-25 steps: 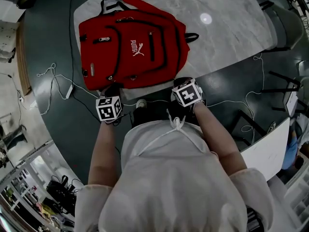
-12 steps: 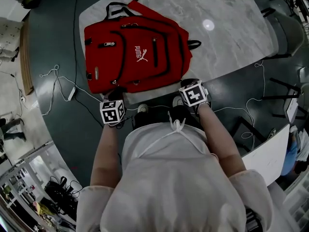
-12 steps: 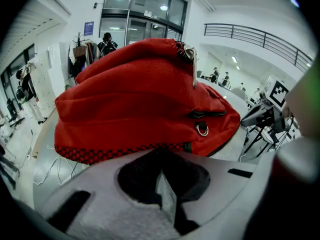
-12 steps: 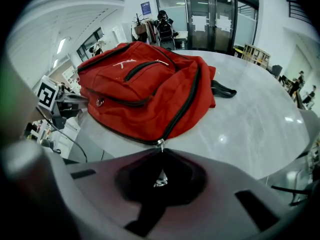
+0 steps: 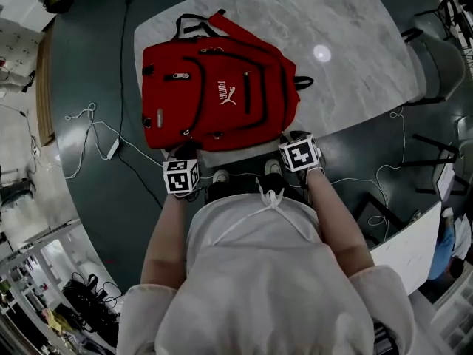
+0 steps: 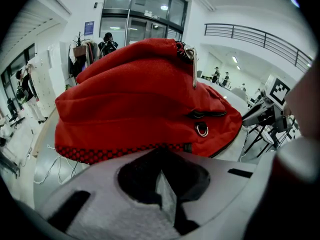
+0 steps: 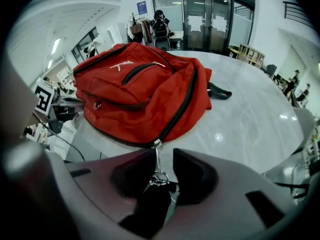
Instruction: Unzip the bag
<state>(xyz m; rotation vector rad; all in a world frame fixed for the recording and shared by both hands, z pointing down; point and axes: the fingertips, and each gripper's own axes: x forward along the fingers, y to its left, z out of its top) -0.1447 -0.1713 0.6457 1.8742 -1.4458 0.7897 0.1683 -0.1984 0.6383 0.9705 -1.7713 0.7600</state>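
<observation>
A red backpack (image 5: 218,95) lies flat on the marble table (image 5: 355,21), its bottom edge toward me. My right gripper (image 5: 295,140) is at the bag's near right corner. In the right gripper view it (image 7: 159,176) is shut on the metal zipper pull (image 7: 157,161), which hangs from the black zipper (image 7: 182,106) of the main compartment. At the near left corner my left gripper (image 5: 185,154) has its jaws closed together. In the left gripper view it (image 6: 162,184) sits just below the bag's chequered hem (image 6: 115,151), with no red cloth showing between its jaws.
The table's near edge runs right by both grippers. White cables (image 5: 96,124) trail on the dark floor at the left. A grey chair (image 5: 436,50) stands at the table's right, and a white board (image 5: 414,235) leans at the lower right. People stand far off in the hall.
The head camera has shifted, so bag and table sit lower and further right in the picture. Both grippers have stayed at the bag's near edge.
</observation>
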